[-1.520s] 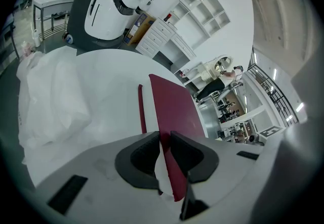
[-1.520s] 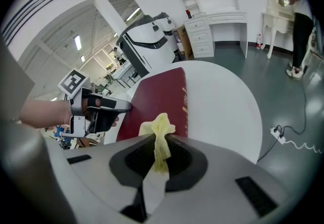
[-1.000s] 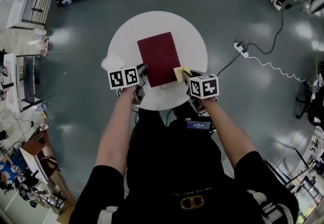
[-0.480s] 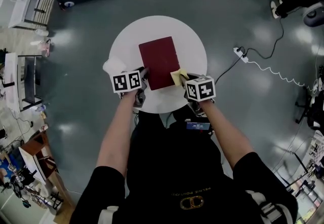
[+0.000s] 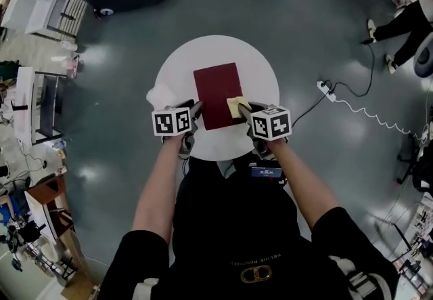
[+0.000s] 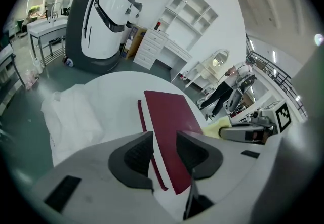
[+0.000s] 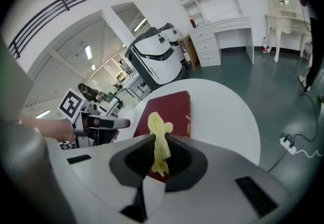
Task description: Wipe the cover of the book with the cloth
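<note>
My left fingers (image 6: 135,156) have just opened, the book (image 5: 218,92) corner loose between them; my right fingers (image 7: 182,160) pinch the yellow cloth (image 7: 159,139).

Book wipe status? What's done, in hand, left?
Done: right gripper shut on the yellow cloth, at the red book's near corner. In hand: left gripper, fingers have just been opening, book edge between them unpressed. Left: can't tell how much cover is wiped; no marks show.
</note>
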Motion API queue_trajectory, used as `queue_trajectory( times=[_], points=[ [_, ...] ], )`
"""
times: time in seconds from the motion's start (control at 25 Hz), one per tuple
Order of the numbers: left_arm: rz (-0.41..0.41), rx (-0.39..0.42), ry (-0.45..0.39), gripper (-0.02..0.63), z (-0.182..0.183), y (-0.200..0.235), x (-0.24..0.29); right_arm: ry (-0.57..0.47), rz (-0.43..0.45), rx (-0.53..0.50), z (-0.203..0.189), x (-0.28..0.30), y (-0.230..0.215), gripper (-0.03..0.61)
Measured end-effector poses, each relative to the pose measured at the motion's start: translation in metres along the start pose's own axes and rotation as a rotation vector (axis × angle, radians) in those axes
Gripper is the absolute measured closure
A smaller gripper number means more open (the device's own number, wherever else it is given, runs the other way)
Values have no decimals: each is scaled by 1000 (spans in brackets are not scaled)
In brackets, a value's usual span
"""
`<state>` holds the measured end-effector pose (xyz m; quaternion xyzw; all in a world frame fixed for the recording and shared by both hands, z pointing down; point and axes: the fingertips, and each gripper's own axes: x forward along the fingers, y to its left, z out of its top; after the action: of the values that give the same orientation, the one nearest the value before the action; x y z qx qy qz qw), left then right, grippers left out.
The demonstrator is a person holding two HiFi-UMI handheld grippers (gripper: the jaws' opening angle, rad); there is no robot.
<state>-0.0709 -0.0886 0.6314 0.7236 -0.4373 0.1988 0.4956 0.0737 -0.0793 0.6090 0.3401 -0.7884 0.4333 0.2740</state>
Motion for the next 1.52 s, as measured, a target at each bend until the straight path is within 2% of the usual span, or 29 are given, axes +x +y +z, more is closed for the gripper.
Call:
queue_trajectory(
  times=[0.12, 0.32, 0.52, 0.68, 0.84, 1.0, 1.16, 1.52],
  points=[
    [26, 20, -44, 501, 4, -7, -12, -57, 13, -9, 19, -13, -4, 492],
    [61, 12, -188, 581, 9, -25, -38, -139, 50, -47, 48, -42, -12, 492],
    [66, -20, -351, 603, -4, -61, -71, -200, 102, -144, 63, -80, -9, 492],
    [56, -16, -450, 604, -22, -77, -90, -239, 105, -229, 67, -97, 2, 492],
    [36, 27, -470, 604, -47, -87, -109, -276, 110, -262, 56, -115, 20, 492],
    [11, 135, -463, 604, -56, -102, -121, -311, 82, -298, 38, -137, 31, 492],
    [-20, 235, -491, 604, -57, -110, -146, -352, 32, -340, 21, -152, 54, 492],
    [-103, 343, -549, 604, -94, -125, -201, -461, -20, -343, -26, -188, 127, 492]
  ],
)
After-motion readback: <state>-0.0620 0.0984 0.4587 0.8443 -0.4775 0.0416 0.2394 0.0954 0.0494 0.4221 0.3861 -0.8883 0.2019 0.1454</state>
